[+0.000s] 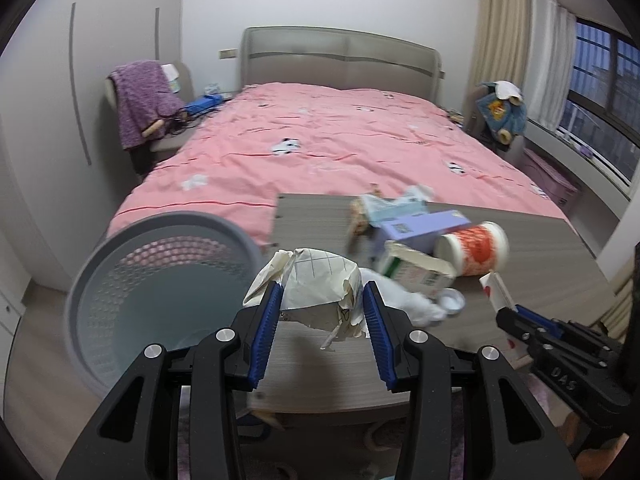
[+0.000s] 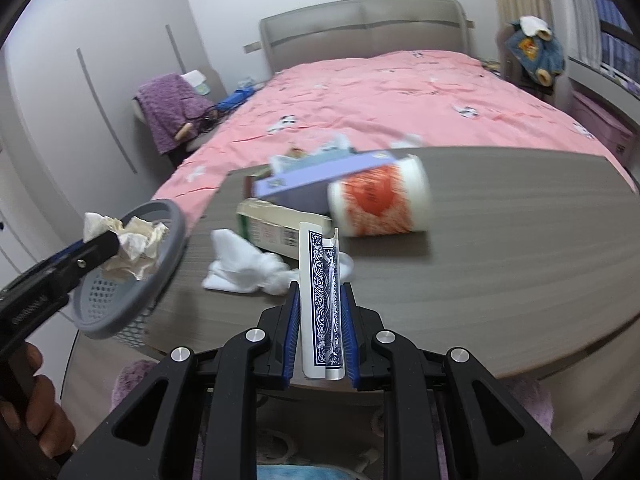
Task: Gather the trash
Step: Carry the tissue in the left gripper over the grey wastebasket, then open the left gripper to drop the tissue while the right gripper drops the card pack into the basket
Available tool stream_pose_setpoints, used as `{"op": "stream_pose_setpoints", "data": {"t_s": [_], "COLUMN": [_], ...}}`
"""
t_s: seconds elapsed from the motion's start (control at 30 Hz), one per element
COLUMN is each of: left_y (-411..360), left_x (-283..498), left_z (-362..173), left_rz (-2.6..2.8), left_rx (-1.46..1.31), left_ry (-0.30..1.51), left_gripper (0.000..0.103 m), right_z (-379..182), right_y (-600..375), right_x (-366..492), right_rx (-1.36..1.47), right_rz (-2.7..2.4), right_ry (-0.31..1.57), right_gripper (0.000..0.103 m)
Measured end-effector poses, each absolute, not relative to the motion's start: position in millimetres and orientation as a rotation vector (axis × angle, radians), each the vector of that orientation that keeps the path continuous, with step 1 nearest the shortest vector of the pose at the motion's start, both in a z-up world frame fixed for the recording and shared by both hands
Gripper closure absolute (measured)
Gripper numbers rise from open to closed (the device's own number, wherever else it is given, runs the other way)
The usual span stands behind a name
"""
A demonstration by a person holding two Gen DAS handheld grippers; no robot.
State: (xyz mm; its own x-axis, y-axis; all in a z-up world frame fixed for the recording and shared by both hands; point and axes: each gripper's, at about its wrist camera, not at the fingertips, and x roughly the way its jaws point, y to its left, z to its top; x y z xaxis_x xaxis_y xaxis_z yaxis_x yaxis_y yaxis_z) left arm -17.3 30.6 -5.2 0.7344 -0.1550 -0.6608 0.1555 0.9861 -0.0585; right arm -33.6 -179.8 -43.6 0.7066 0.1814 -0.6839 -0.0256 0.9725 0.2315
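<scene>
Left gripper (image 1: 323,312) fingers clamp crumpled paper (image 1: 316,288); right gripper (image 2: 323,314) pinches cards (image 2: 322,304).

Your table (image 2: 500,240): grey wood-grain top, standing at foot of pink bed (image 2: 380,96). Litter bunched at table's left-centre. You've got red-and-white paper cup (image 2: 380,204) lying on its side, purple box (image 2: 320,184) touching it on left, open-ended green-and-white carton (image 2: 276,226) lying in front of box. White crumpled tissue (image 2: 244,270) lies near front edge, just beside carton. More wrappers (image 1: 394,204) behind box, blurred. Right half of top carries nothing else you can make out. Grey mesh basket (image 1: 160,280) sits off table's left edge.
</scene>
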Motion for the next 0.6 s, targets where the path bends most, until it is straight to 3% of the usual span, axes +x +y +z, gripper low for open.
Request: {"op": "stream_pose_setpoints", "data": {"t_s": [0.6], "left_y": [146.7], "left_x": [20.8], "left_z": [-22.6], "left_rz": [0.107], "left_rx": [-0.059], "left_ry": [0.739], "left_gripper": [0.062], "right_z": [-39.1], "right_y": [-36.3], "right_x": [47.9], "right_rx": [0.100], "right_rz": [0.453], "right_ry": [0.818], "right_gripper": [0.083]}}
